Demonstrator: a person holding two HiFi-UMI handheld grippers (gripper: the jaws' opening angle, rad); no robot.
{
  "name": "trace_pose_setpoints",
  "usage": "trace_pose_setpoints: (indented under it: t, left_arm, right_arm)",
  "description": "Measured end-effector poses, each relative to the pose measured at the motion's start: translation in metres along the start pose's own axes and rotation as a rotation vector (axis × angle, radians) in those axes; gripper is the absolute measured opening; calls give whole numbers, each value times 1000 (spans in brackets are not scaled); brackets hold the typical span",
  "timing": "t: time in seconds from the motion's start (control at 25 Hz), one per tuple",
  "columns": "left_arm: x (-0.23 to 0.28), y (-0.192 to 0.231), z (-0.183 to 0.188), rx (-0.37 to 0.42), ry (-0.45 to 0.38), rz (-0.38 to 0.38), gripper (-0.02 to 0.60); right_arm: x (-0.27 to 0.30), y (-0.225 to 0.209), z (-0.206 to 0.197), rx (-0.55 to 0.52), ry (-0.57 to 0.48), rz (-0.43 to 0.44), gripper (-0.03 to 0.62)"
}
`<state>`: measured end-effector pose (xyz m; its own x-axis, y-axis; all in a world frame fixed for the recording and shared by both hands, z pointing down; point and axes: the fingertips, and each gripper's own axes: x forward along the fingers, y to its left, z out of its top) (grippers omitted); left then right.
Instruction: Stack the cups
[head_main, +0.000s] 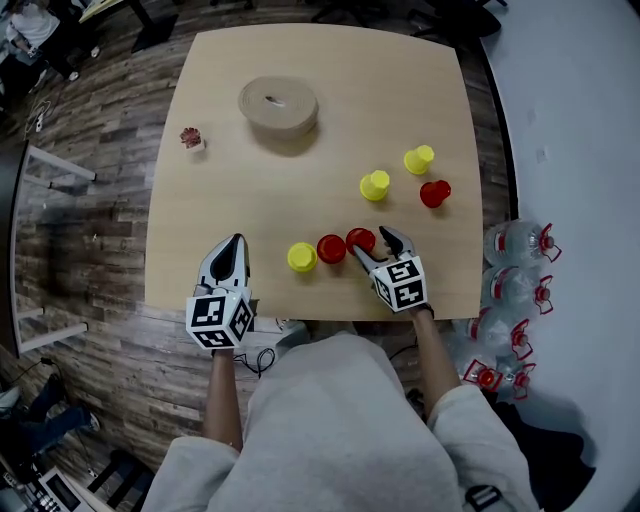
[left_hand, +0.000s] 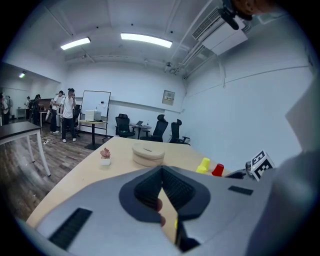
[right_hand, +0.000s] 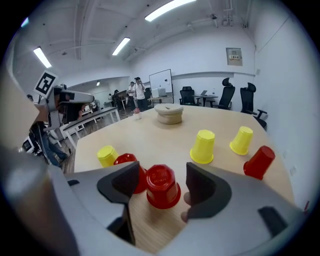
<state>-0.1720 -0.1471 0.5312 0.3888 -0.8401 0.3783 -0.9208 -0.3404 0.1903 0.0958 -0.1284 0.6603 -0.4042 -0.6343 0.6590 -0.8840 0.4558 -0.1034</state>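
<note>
Tongs right (head_main: 371, 243): wide round red cup (right_hand: 161, 186) | tongs left (head_main: 236, 241): closed, empty | cup-base lettering unreadable

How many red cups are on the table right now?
3. One red cup stands between the right gripper's open jaws, a second red cup sits beside it, next to a yellow cup, and a third red cup is farther right. None looks hidden.

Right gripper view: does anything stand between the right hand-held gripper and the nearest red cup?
Nothing visible does. The red cup stands upside down between the open jaws of the right hand-held gripper, and the pads are not pressing on it. A second red cup stands just outside the left jaw.
</note>
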Motion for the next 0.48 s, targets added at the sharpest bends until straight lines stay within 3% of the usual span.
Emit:
trace_pose_setpoints:
  t: [0.24, 0.48]
  left_arm:
    - [4, -2, -3, 4, 10, -8, 11]
    - [5, -3, -1, 11, 11, -4, 11]
  right_arm:
    - [-18, -16, 55, -38, -148, -55, 302]
    - [1, -54, 87, -29, -176, -112, 293]
